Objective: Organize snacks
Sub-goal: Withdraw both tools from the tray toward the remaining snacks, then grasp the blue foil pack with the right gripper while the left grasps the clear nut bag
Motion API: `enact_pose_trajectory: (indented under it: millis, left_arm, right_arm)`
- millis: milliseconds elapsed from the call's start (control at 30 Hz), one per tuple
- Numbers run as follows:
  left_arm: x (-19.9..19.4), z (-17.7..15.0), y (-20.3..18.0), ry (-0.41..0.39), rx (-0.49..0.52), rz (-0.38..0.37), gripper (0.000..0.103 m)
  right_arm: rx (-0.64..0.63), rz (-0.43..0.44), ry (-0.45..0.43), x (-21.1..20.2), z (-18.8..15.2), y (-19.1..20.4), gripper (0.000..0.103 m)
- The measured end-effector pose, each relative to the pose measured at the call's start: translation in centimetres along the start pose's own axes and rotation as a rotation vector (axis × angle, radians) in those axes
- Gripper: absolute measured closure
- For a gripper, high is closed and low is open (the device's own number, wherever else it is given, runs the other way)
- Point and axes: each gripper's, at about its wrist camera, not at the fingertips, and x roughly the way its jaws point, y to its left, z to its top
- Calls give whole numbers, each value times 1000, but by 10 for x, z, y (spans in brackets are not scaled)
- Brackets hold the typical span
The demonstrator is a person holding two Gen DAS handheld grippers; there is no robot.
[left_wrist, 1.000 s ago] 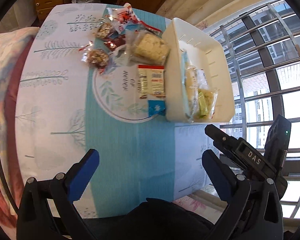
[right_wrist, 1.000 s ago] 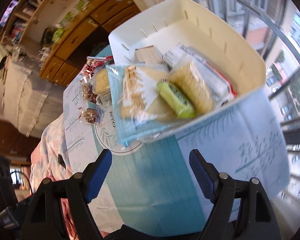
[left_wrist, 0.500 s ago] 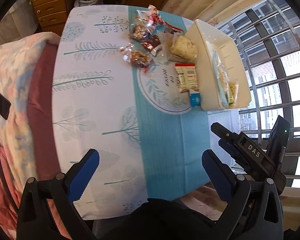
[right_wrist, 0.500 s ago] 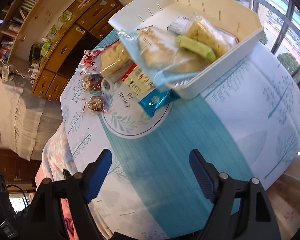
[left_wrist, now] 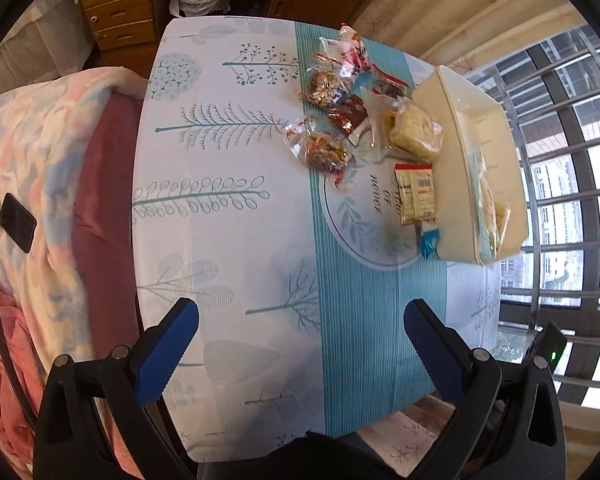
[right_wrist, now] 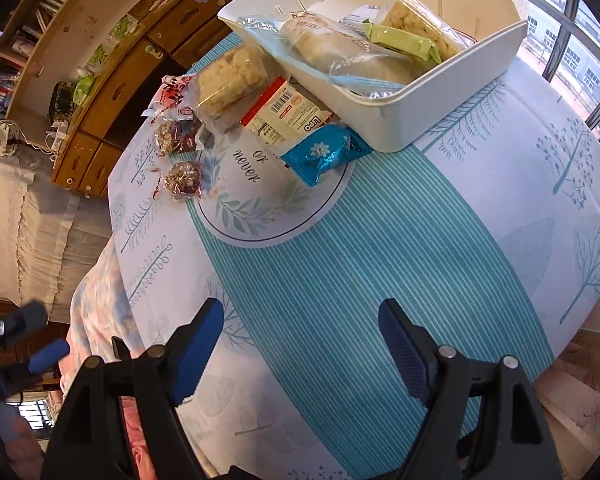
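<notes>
A white bin [right_wrist: 440,92] [left_wrist: 456,184] sits at the table's window side and holds several packets, among them a green bar [right_wrist: 404,42] and a rice cracker bag [right_wrist: 340,46]. Loose snacks lie beside it on the tablecloth: a blue foil packet [right_wrist: 324,154] [left_wrist: 429,240], a red-and-white Lipo pack [right_wrist: 288,114] [left_wrist: 415,194], a rice cake bag [right_wrist: 230,80] [left_wrist: 416,132] and nut clusters [right_wrist: 184,178] [left_wrist: 326,152]. My left gripper [left_wrist: 300,354] and right gripper [right_wrist: 302,346] are both open and empty, held over the table's near edge, well back from the snacks.
The round table has a white and teal cloth [left_wrist: 228,208]. A bed with a pink blanket [left_wrist: 32,184] and a black phone [left_wrist: 17,222] lies to the left. Wooden drawers [left_wrist: 116,8] stand behind. Window bars [left_wrist: 568,184] are at the right.
Both grippers have pulled back from the bin toward the table's near edge, so the snacks look farther away. Both stayed open. The snacks have not moved.
</notes>
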Motion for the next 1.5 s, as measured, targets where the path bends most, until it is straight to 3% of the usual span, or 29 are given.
enact_pose_trajectory:
  millis: [333,600,933,1200,1433,1500]
  left_arm:
    - [33,53,-16,-17,-7,8,1]
    - [71,90,-33,-65,63,52,1]
    - [126,111,-41,-94,161,90,1]
    - [158,119,-49,-57,225,146,1]
    - [173,125,-50,-28,230,174,4]
    - [177,125,-52,-22,230,170,6]
  right_arm:
    - [-24,-17,-86,19,9,-3,23]
    - [-8,-28,-217,36,29,-5,23]
    - [51,-60,-300,67,50,-6,23]
    - [64,-62,-328,79,64,-8,23]
    - [44,-61,-345,80,69,-7,31]
    - [46,-75,-350,80,71,-6,43]
